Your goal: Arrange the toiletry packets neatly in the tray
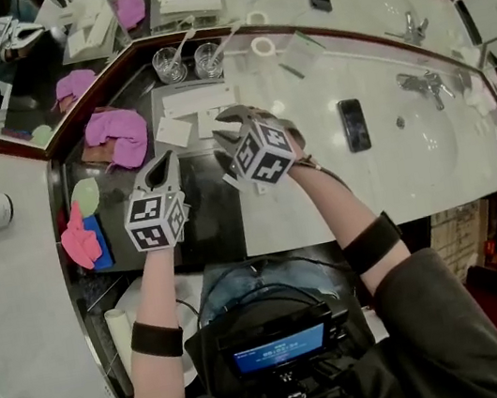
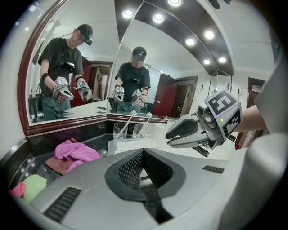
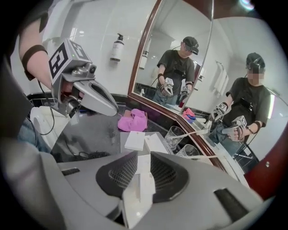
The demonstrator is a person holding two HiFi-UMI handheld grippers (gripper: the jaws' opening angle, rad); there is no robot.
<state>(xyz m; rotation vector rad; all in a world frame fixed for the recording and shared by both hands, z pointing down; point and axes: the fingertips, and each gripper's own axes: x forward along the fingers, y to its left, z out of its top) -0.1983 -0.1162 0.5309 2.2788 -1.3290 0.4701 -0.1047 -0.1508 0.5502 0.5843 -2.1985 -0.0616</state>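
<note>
Fingers [image 3: 118,174] of the right gripper [image 3: 140,158] pinch a flat white toiletry packet [image 3: 140,191], held off the counter near the tray [image 3: 122,143]. Two similar packets [image 3: 135,140] lie flat in the tray. Left gripper [image 2: 143,153]: jaws pressed together, empty. Bare dark counter [image 3: 85,134] flanks the tray; two glasses [image 3: 174,134] and the mirror corner bound its far edge.

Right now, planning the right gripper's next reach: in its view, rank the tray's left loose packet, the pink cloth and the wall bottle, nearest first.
1. Left loose packet, lying just past the right gripper and its held packet.
2. Pink cloth, behind it on the counter.
3. Wall bottle, high on the far wall.
</note>
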